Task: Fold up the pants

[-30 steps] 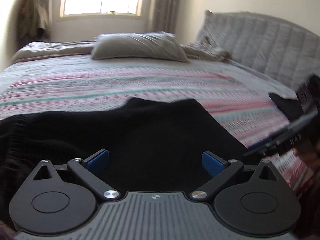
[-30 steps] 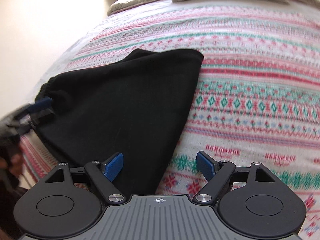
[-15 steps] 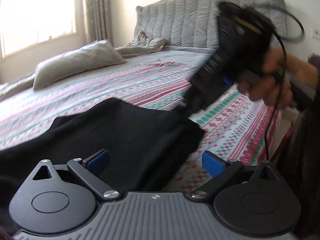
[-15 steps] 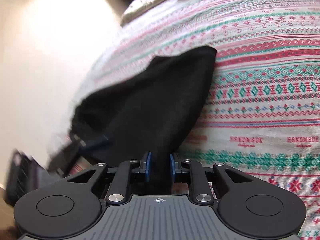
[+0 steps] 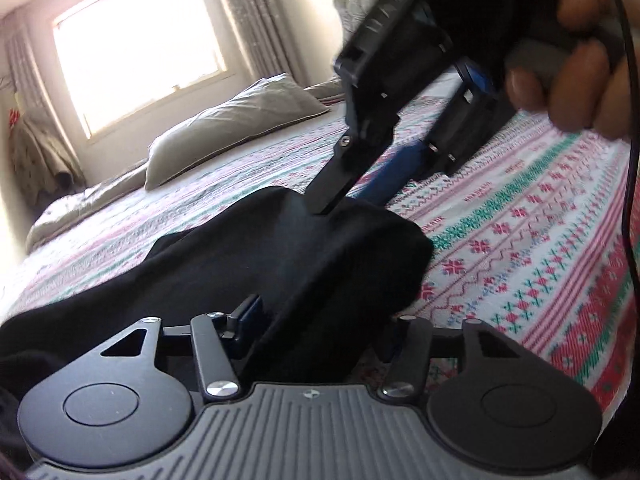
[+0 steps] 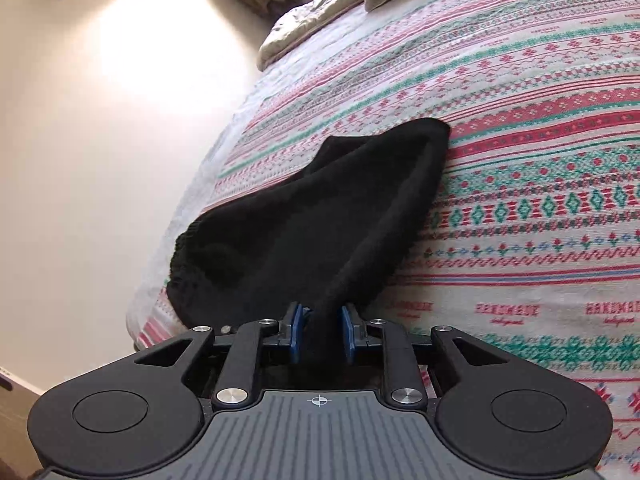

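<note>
- The black pants (image 6: pixel 320 216) lie bunched on the patterned bedspread (image 6: pixel 540 152), filling the lower middle of both wrist views.
- The right gripper (image 6: pixel 320 334) pinches a ridge of the cloth, though its jaws are easing apart.
- The left gripper (image 5: pixel 320 320) has cloth between its closing jaws; I cannot tell if the pads press yet.
- Step in hand, as I judge it: taking hold for a fold. Next needs both grips firm, then a lift across.

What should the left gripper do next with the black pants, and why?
Probably finish closing the left gripper: its jaws are closing with a fold of the black pants between them, while the right gripper already pinches another bunch, so both ends could then lift together.
</note>
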The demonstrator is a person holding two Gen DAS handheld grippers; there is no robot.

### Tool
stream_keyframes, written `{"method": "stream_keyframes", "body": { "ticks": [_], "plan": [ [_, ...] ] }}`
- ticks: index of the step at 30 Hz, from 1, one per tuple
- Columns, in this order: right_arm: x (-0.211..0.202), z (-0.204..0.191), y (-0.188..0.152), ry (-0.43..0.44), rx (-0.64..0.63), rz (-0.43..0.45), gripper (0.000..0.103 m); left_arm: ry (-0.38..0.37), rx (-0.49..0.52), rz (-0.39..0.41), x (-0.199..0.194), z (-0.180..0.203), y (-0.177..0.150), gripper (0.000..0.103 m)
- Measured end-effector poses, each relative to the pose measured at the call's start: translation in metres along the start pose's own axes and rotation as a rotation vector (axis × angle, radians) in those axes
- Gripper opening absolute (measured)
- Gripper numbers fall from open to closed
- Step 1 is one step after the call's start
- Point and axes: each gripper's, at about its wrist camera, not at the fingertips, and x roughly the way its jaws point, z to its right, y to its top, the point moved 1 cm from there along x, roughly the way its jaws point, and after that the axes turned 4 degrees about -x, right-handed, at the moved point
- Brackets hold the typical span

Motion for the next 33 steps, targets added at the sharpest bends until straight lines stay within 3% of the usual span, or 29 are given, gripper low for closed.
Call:
{"method": "stream_keyframes", "body": {
  "ticks": [2, 3, 7, 10, 12, 15, 16, 19, 28, 33],
  "plan": [
    [0.001, 0.013, 0.003, -0.032, 0.029, 0.037, 0.053, 0.007, -0.012, 0.008, -0.001, -0.004, 0.0, 0.053],
    [0.002, 0.019, 0.006, -0.046, 0.044, 0.047, 0.057, 0.012, -0.012, 0.017, -0.002, -0.004, 0.0, 0.05],
    [0.023, 0.039, 0.012, -0.011, 0.105, 0.049, 0.058, 0.032, -0.008, 0.042, -0.008, -0.001, -0.002, 0.044],
    [0.04, 0.036, 0.019, -0.017, 0.072, 0.063, 0.057, 0.03, -0.034, 0.047, -0.009, -0.006, -0.001, 0.038],
    [0.048, 0.031, 0.024, -0.048, 0.029, 0.095, 0.055, 0.031, -0.052, 0.05, -0.009, -0.009, 0.0, 0.031],
    [0.056, 0.025, 0.03, -0.086, 0.013, 0.122, 0.037, 0.026, -0.099, 0.047, -0.005, -0.014, 0.004, 0.025],
    [0.057, 0.023, 0.031, -0.101, 0.01, 0.129, 0.028, 0.019, -0.125, 0.043, -0.004, -0.017, 0.005, 0.023],
    [0.056, 0.016, 0.035, -0.107, -0.003, 0.157, 0.019, -0.004, -0.202, 0.044, -0.007, -0.029, 0.01, 0.02],
    [0.046, -0.032, 0.052, -0.077, -0.061, 0.248, 0.017, -0.033, -0.366, 0.119, -0.026, -0.065, 0.018, 0.018],
    [0.061, -0.064, 0.061, -0.062, -0.092, 0.269, 0.017, -0.05, -0.496, 0.117, -0.031, -0.099, 0.016, 0.017]
  ]
}}
